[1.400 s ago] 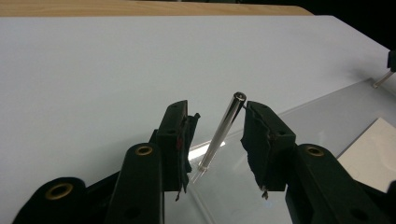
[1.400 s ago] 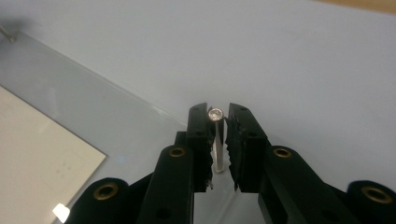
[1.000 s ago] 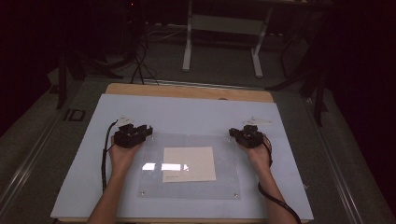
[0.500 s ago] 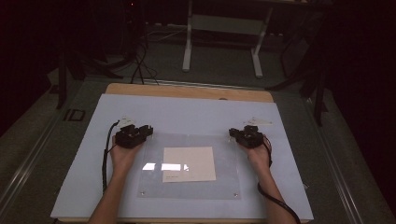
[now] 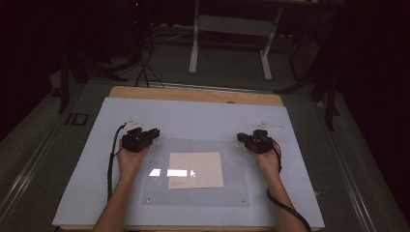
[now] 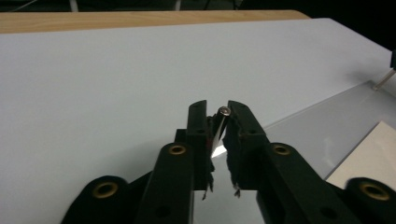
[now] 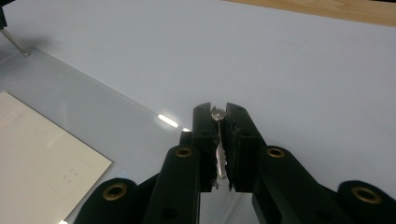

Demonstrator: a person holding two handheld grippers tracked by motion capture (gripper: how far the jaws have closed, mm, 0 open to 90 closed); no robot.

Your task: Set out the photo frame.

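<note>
The left gripper (image 5: pixel 146 136) sits at the far left corner of the clear acrylic sheet (image 5: pixel 232 159), and the right gripper (image 5: pixel 249 139) at its far right corner. The sheet lies flat on the pale blue table cover (image 5: pixel 193 118), over a cream rectangular paper card (image 5: pixel 196 169).

In the left gripper view the jaws are closed on a small silver metal pin (image 6: pixel 221 122) with a round head, standing over the sheet's corner. In the right gripper view the jaws are likewise clamped on a second thin silver pin (image 7: pixel 217 135).

The step in hand looks like seating or pulling the two corner pins. To do it well, keep each pin upright and move it straight along its own axis. Work both hands evenly so the sheet neither tilts nor slides off the card. Hold the grip firm, as the pins are thin and could slip.
</note>
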